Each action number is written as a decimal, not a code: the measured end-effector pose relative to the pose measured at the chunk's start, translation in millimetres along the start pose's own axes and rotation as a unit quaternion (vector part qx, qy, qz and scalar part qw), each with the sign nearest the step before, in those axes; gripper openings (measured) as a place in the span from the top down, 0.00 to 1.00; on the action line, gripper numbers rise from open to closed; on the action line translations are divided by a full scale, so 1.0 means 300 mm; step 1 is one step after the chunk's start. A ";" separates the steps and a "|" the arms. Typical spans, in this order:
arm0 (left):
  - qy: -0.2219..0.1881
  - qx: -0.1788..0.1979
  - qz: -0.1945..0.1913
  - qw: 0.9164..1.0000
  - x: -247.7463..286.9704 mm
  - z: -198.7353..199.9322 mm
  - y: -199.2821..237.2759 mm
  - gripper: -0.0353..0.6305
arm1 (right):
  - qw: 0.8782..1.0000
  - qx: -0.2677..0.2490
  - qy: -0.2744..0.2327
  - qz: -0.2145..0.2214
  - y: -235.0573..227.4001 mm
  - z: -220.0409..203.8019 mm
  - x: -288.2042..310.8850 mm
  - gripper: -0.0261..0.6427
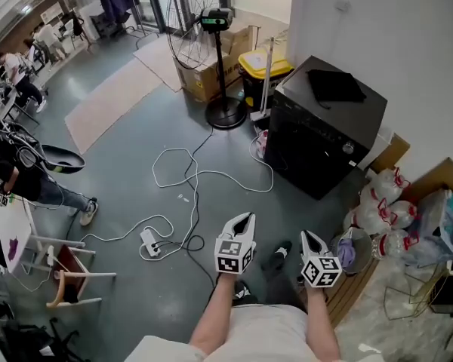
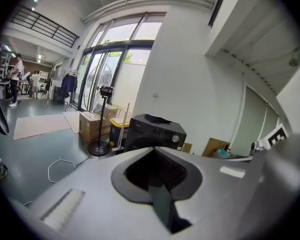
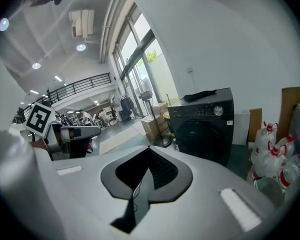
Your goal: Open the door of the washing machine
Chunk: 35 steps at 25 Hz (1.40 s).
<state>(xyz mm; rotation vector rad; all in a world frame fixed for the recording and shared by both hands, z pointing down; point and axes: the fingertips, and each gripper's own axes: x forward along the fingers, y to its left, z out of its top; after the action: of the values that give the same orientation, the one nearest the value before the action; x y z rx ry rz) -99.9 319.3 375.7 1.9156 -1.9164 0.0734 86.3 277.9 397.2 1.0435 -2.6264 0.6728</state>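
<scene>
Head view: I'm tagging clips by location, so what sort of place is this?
Probably a workshop or lab hall, not a home: a washing machine stands on bare floor among loose cables and a cardboard box.

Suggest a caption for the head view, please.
Left hand-held gripper and right hand-held gripper, shut, facing the closed washing machine.

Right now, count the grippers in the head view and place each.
2. The left gripper is low at centre; the right gripper is beside it on the right, nearer the plastic bags. Both are shut and empty; none seems hidden.
</scene>
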 end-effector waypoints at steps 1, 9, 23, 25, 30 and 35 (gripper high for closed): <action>0.004 -0.003 -0.002 1.000 0.031 -0.002 0.007 0.86 | 1.000 0.000 0.007 0.006 -0.016 -0.004 0.030 0.96; 0.062 -0.009 -0.025 0.998 0.312 0.073 0.064 0.86 | 0.996 0.050 0.013 0.073 -0.174 0.141 0.324 0.96; 0.106 0.034 -0.089 0.990 0.823 0.186 -0.034 0.86 | 0.999 0.038 -0.021 -0.003 -0.578 0.371 0.546 0.96; 0.108 0.041 -0.097 0.989 0.881 0.196 -0.031 0.86 | 0.999 0.040 -0.021 -0.014 -0.617 0.389 0.582 0.96; 0.139 0.035 -0.108 0.984 0.988 0.152 0.081 0.86 | 0.999 0.017 0.006 -0.041 -0.613 0.385 0.719 0.96; 0.195 0.037 -0.155 0.968 1.176 0.091 0.239 0.86 | 0.997 -0.020 0.031 -0.073 -0.616 0.429 0.967 0.96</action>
<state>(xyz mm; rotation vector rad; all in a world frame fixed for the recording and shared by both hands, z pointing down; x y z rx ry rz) -160.3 -19.0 486.5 2.0443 -1.3636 0.4009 0.3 -74.2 455.5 1.1686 -2.4724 0.6066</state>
